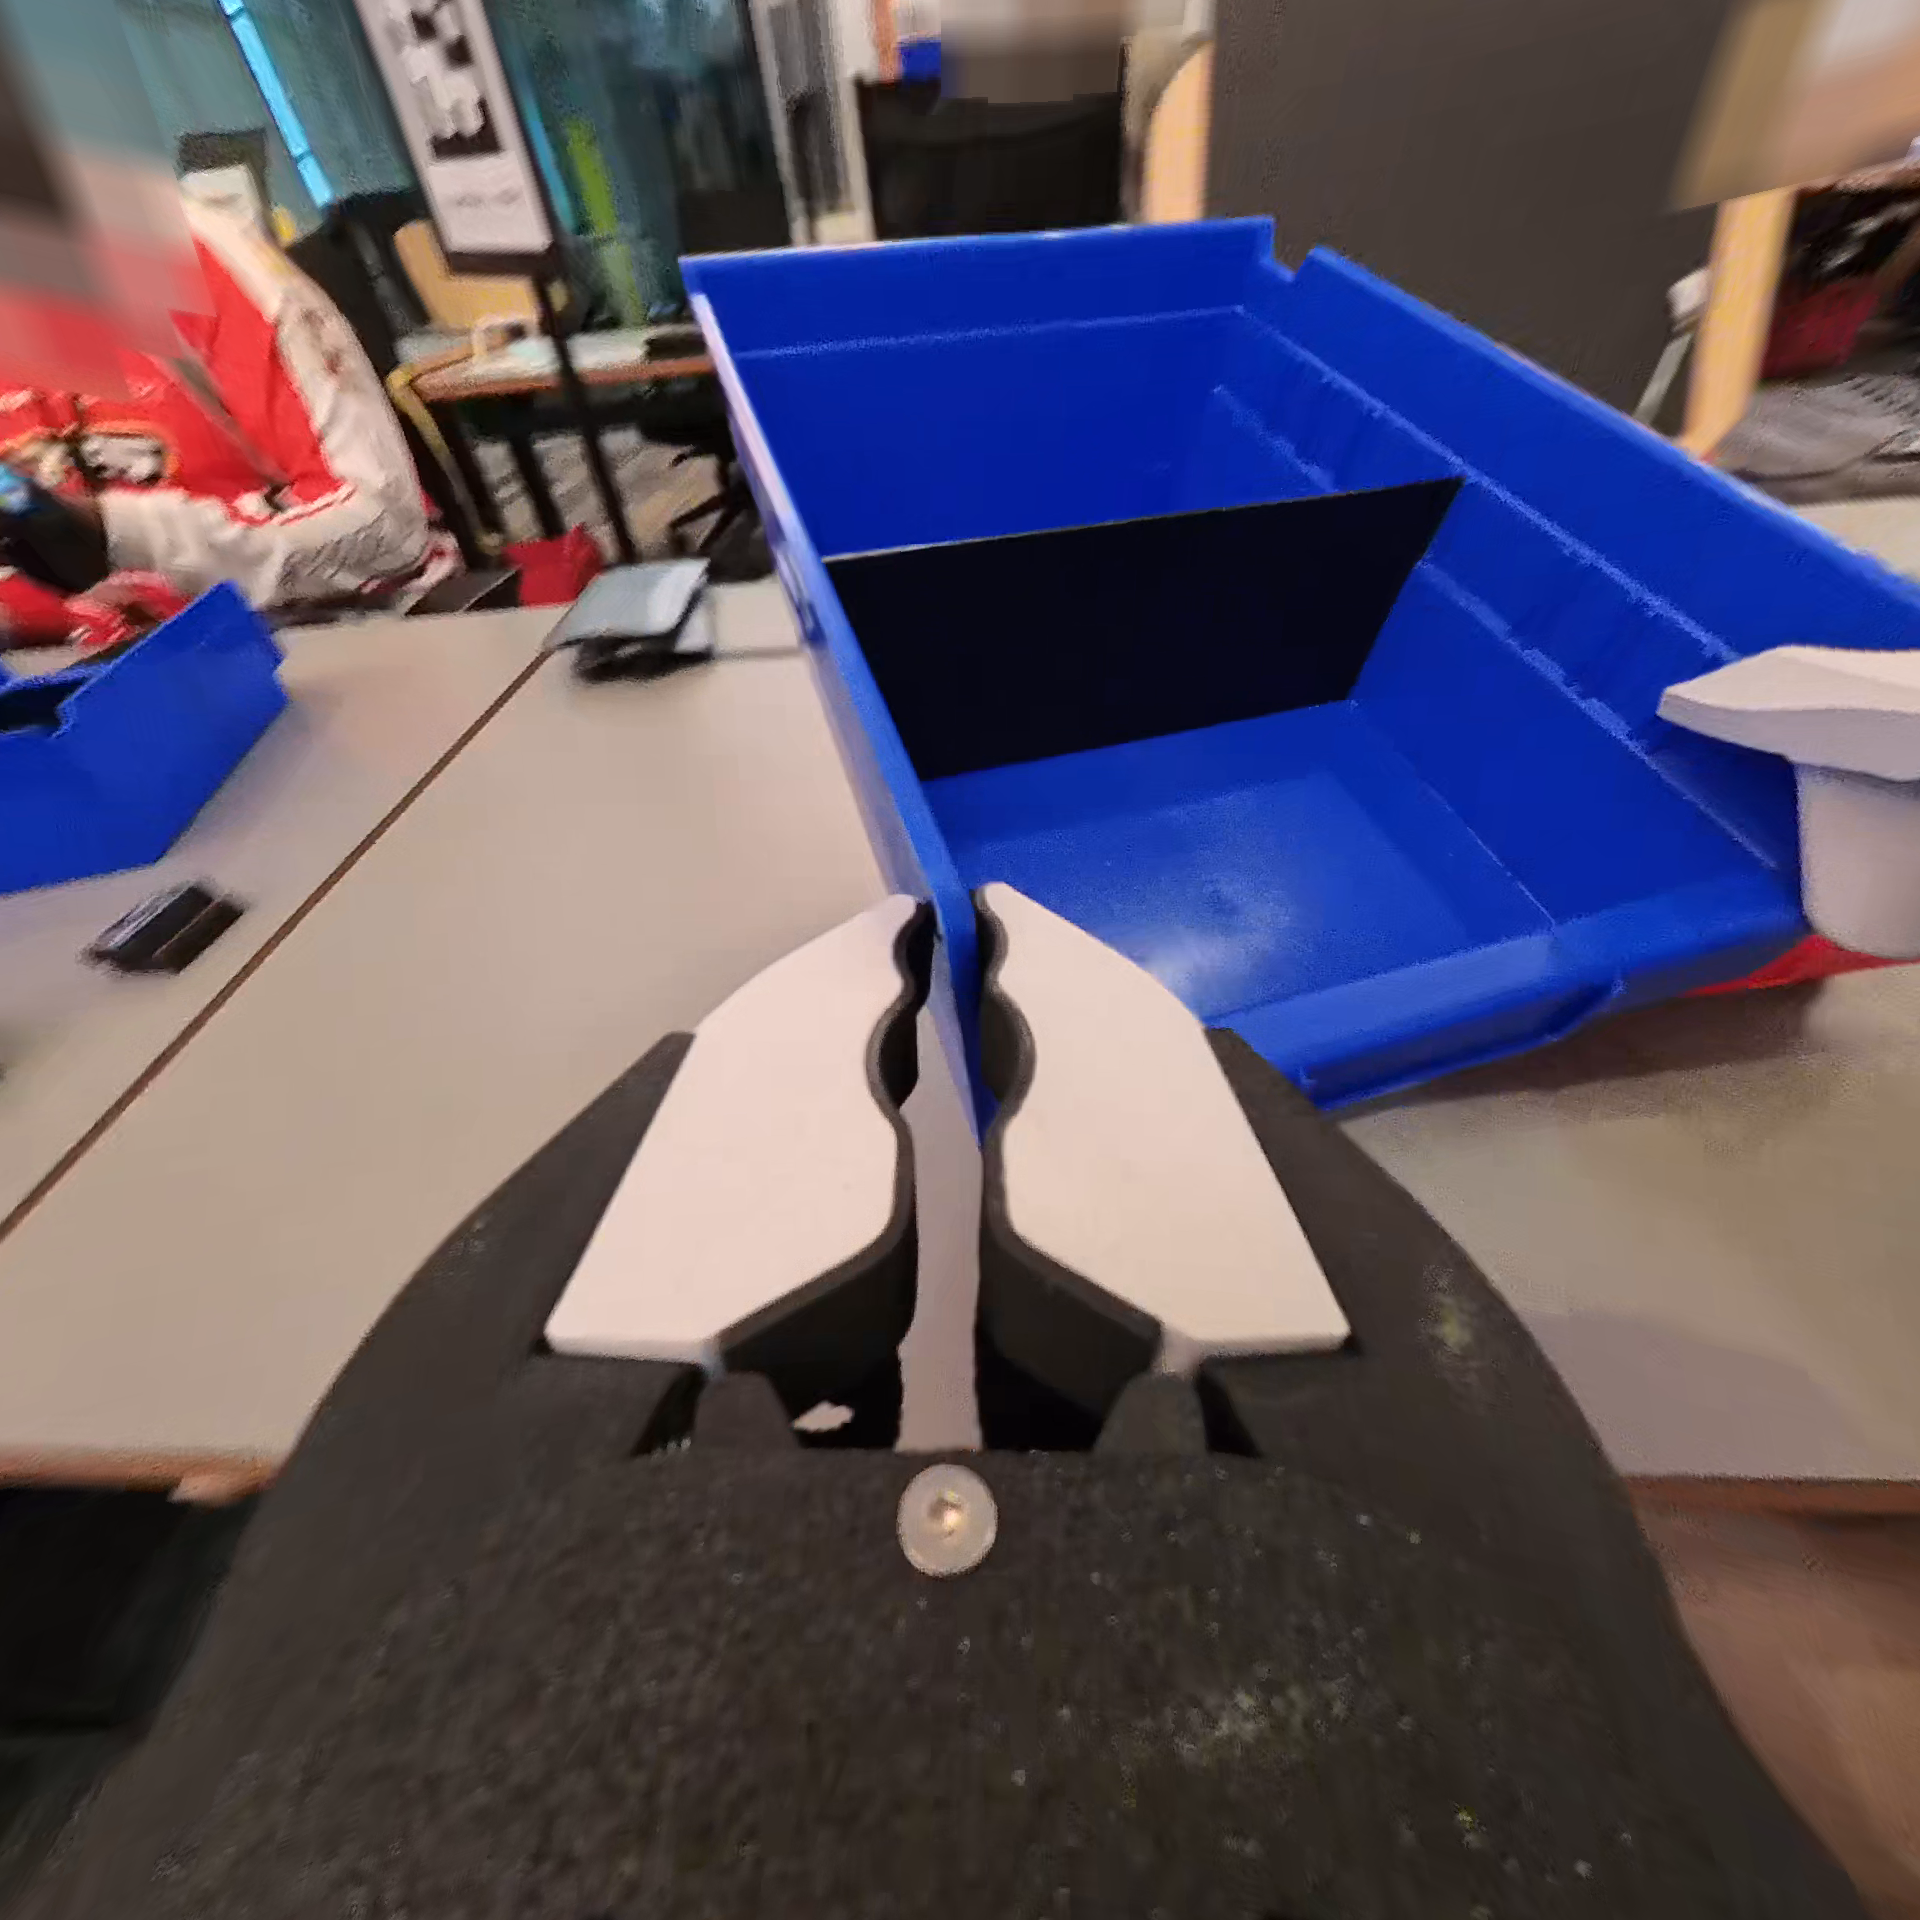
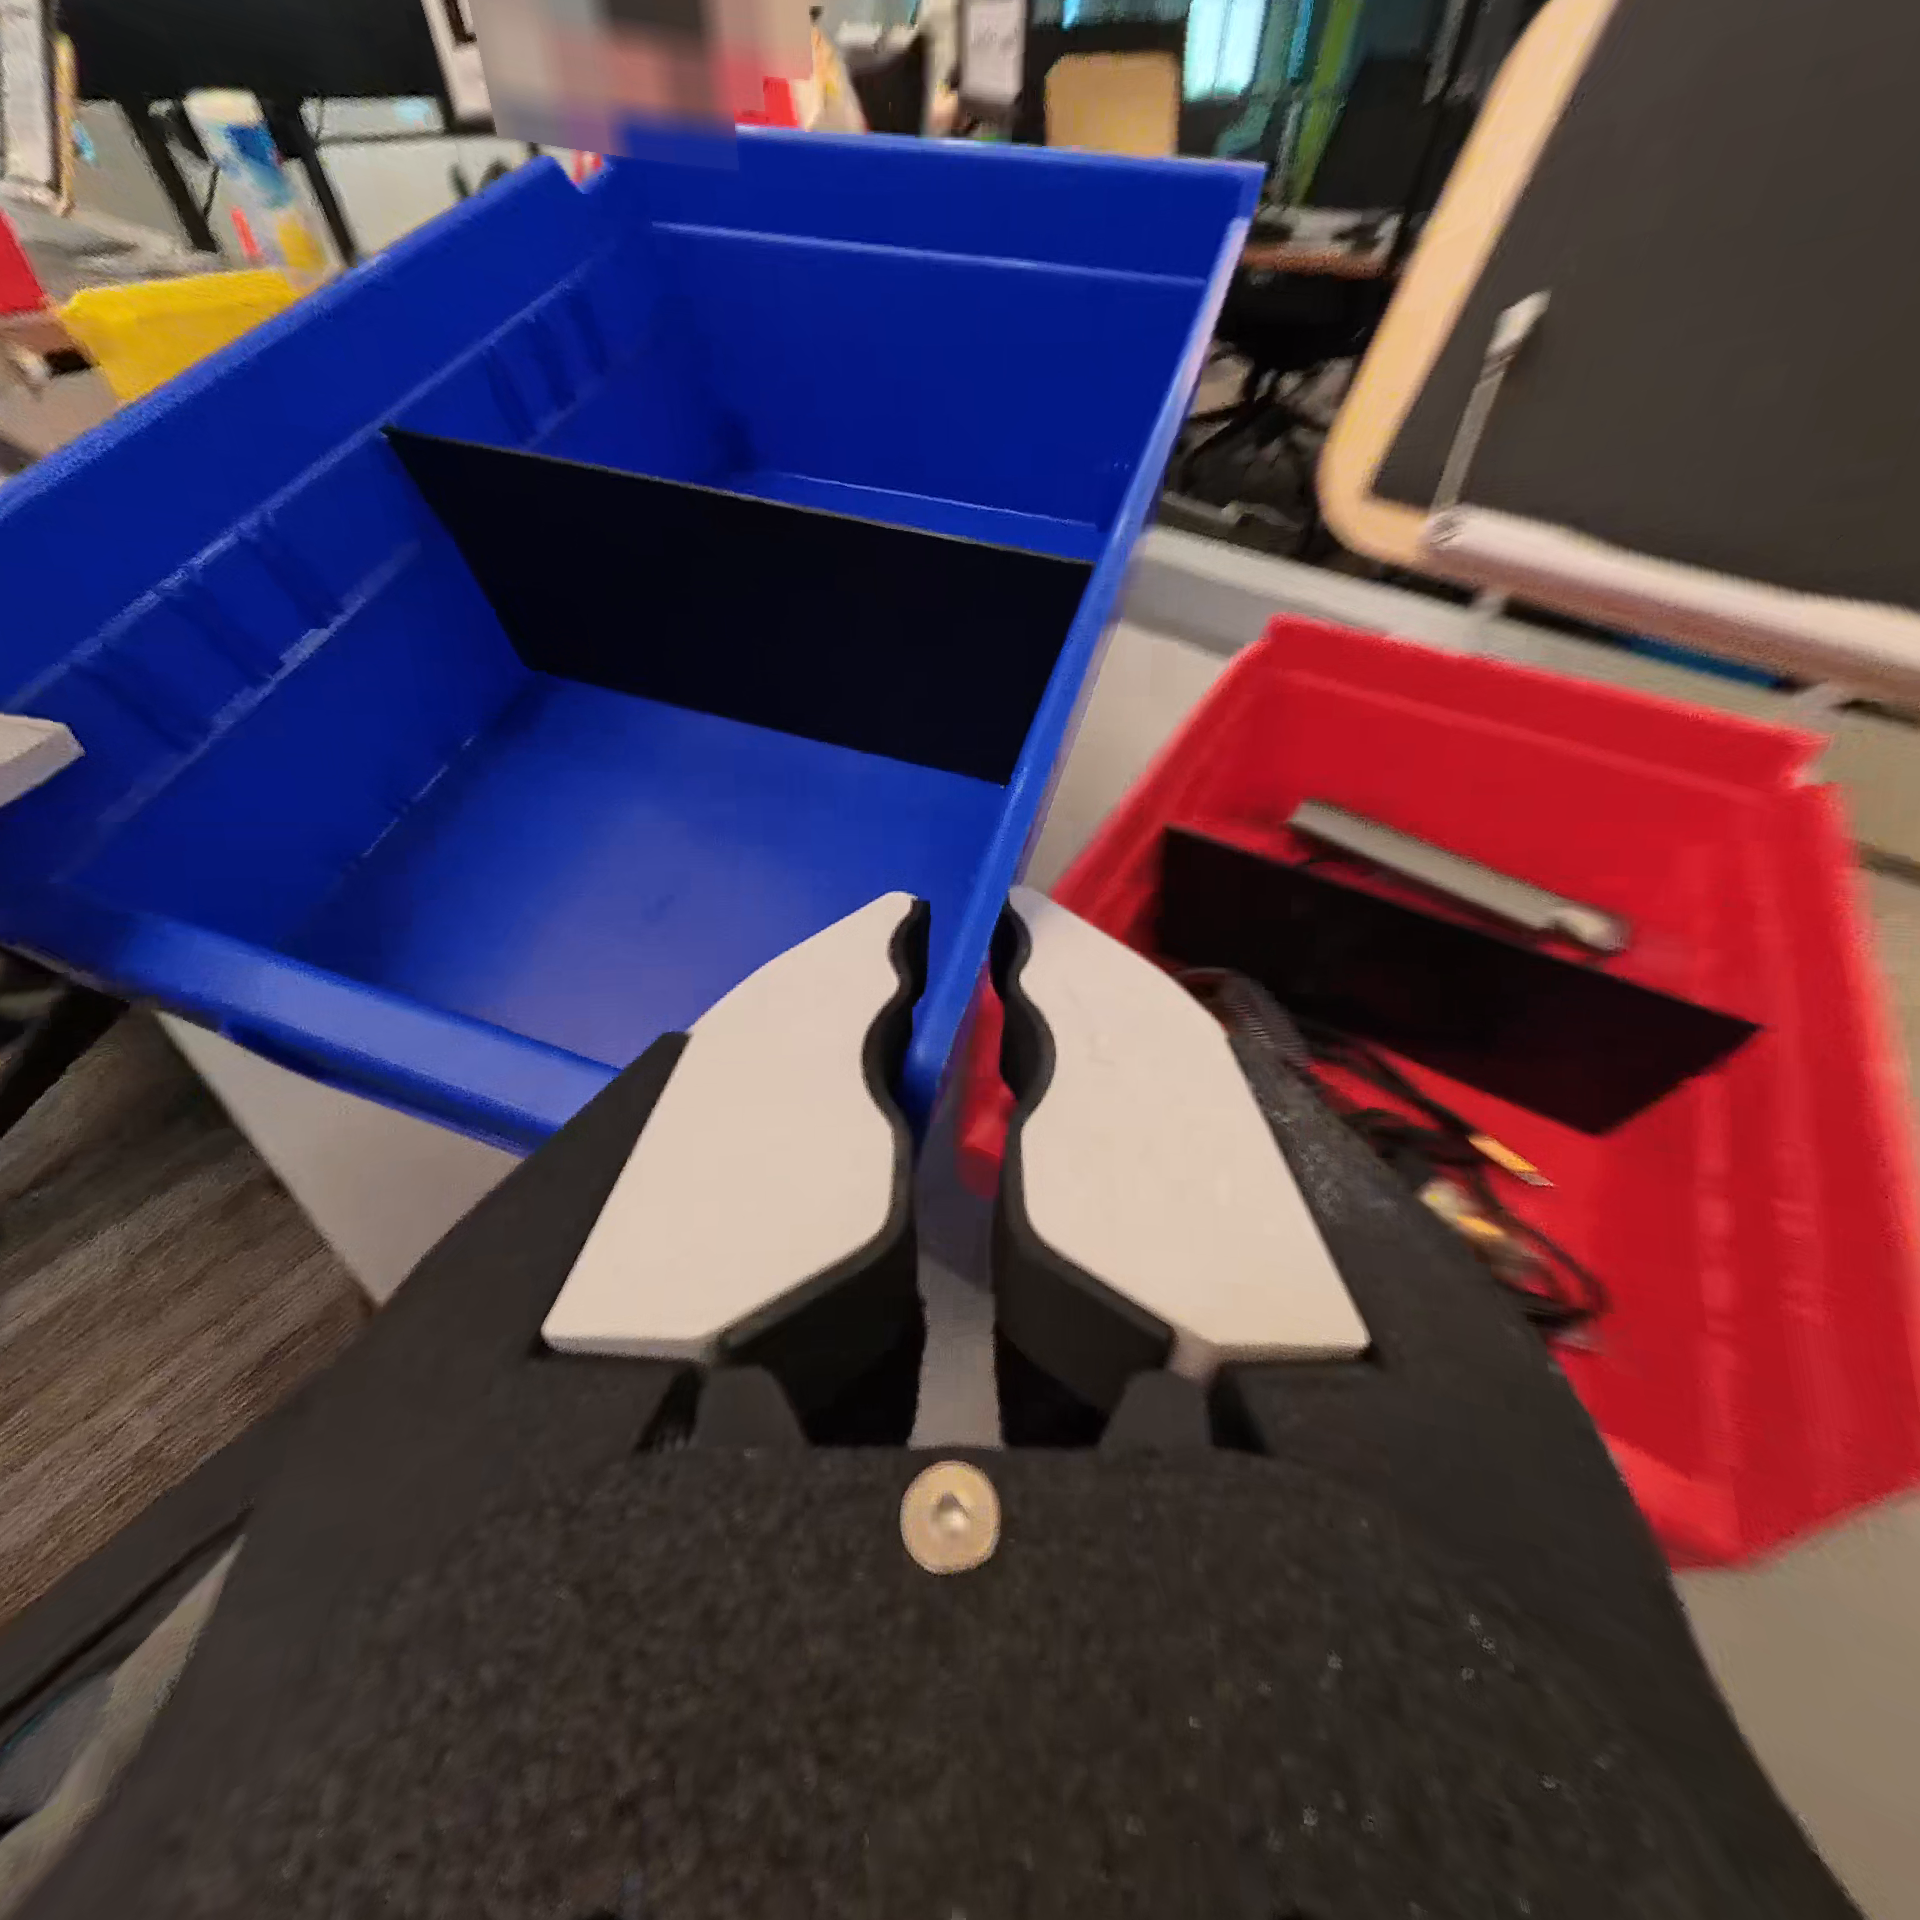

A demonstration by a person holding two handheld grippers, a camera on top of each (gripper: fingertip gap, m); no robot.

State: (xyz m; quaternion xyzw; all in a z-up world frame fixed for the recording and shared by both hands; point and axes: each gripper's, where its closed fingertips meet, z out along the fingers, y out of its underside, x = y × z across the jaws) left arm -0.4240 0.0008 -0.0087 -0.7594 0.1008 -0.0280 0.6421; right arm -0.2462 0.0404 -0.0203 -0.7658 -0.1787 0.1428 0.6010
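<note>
Blue bin (image 1: 1195, 436) with black divider (image 1: 1122, 634); red bin (image 2: 1714, 1143) at 3 o'clock, black divider inside. Light grey table (image 1: 468, 1039). Claws: pale grey fingers (image 1: 790, 1122), black bodies. Person's jacket (image 1: 291, 416) red-and-white patterned.

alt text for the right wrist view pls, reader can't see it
The right gripper is shut on the right side wall of an empty blue bin split by a black divider. Beside it on the grey table, a red bin holds a black divider, cables and a grey bar.
</note>
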